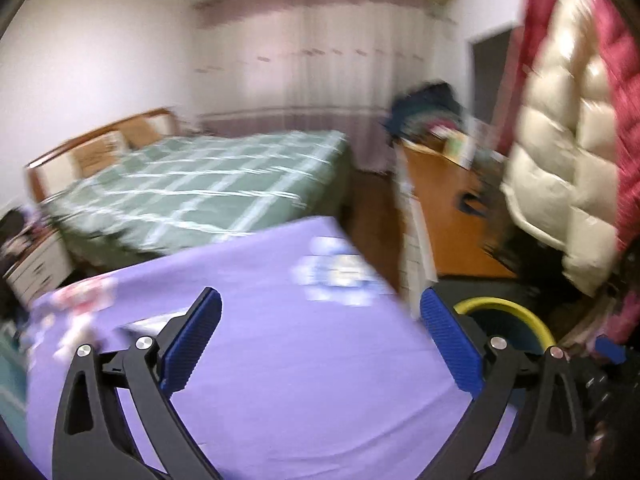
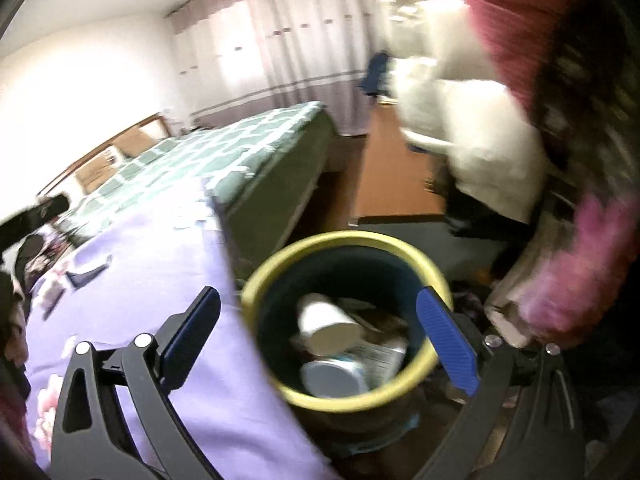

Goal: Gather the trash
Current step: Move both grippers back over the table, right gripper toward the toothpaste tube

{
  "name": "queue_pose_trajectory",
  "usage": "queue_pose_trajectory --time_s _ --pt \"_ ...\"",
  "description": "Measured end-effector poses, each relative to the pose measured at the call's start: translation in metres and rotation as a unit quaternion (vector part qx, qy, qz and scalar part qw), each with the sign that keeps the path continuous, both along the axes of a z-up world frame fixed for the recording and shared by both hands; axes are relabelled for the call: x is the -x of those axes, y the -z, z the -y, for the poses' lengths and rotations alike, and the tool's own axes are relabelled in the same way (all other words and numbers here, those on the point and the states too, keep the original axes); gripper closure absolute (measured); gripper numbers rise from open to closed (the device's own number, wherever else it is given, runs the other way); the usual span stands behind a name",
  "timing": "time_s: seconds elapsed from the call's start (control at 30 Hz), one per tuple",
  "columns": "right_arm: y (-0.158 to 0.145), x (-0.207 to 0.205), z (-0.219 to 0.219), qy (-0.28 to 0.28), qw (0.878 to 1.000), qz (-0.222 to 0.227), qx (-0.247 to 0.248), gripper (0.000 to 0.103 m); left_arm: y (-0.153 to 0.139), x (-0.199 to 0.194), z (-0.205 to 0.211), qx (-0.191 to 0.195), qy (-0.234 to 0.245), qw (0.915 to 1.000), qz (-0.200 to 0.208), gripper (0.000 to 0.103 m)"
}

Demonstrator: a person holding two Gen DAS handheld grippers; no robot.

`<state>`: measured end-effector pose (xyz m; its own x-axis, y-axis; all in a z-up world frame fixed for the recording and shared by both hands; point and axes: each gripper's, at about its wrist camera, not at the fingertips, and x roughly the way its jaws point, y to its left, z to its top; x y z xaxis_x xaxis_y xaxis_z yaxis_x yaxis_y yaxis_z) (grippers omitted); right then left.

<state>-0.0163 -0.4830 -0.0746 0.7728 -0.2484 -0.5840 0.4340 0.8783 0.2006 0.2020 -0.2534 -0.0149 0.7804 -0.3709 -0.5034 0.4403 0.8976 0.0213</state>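
- Two beds show beyond both grippers: a purple bed [image 1: 280, 340] directly under the left gripper [image 1: 320, 340], a green checked bed [image 1: 200, 184] farther ahead.
- Yellow-rimmed bin [image 2: 344, 320] sits between the fingers of the right gripper [image 2: 320, 340], whose jaws stand wide apart, empty.
- White cup [image 2: 326, 326] and other trash lie inside the bin.
- Left gripper's jaws are spread wide, holding nothing.

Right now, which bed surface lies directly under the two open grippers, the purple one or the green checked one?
The purple sheet, near the yellow-rimmed bin; the green checked bed lies farther back, toward the curtains.
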Motion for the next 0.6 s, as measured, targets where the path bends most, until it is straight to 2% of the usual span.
queue_pose_trajectory --time_s 0.07,0.17,0.3,0.47,0.53,0.6 --pt "-0.006 -0.017 -0.014 -0.029 1.0 0.001 0.002 0.009 0.001 -0.001 -0.049 0.01 -0.048 0.9988 0.01 0.005" --pt "-0.016 -0.049 -0.042 -0.081 0.997 0.006 -0.002 0.009 0.005 -0.007 -0.118 0.012 -0.126 0.9916 0.027 0.005" --pt "-0.033 -0.093 -0.085 -0.133 0.991 0.017 0.016 0.009 0.013 -0.024 -0.207 0.016 -0.228 0.9725 0.045 0.005" --pt "-0.041 -0.155 -0.135 -0.179 0.983 0.026 0.022 0.009 0.037 -0.039 -0.278 0.04 -0.308 0.9492 0.05 0.005" --pt "-0.038 -0.186 -0.153 -0.195 0.98 0.02 0.022 0.009 0.05 -0.04 -0.293 0.04 -0.325 0.9435 0.048 0.005" --pt "-0.031 -0.215 -0.167 -0.205 0.979 0.01 0.019 0.009 0.059 -0.045 -0.299 0.038 -0.331 0.9423 0.032 0.005"
